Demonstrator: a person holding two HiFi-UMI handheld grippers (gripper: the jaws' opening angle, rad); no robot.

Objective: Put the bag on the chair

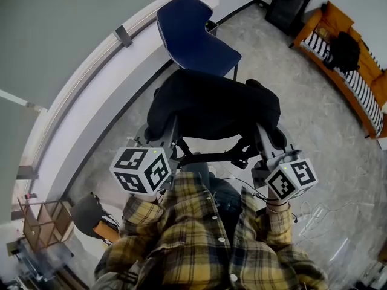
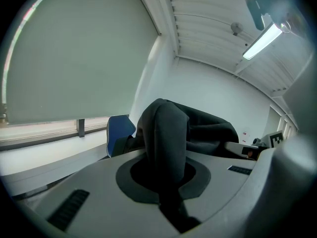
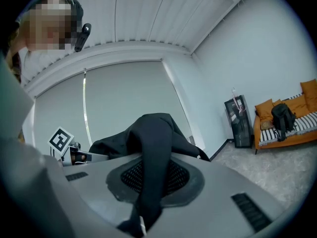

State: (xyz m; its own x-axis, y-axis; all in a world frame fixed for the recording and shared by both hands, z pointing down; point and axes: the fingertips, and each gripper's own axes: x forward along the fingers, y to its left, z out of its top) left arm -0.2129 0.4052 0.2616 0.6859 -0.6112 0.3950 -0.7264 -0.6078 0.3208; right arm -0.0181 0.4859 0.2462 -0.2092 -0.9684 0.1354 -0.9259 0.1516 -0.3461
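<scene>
Fabric fills both sets of fingers: the left gripper (image 1: pixel 172 136) and the right gripper (image 1: pixel 265 139) each pinch a fold of the black bag (image 1: pixel 211 104), one at either end, so it hangs level between them. Just beyond the fingertips stands the blue chair (image 1: pixel 195 36), its seat bare. The bag's underside is hidden, and the dark bar below it may be a strap.

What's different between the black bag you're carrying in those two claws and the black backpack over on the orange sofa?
The black bag hangs in the air, clamped by the left gripper and the right gripper; the backpack rests on the orange sofa. The black bag sags wide and limp between its two holds; the backpack sits upright and compact. Both are black.
</scene>
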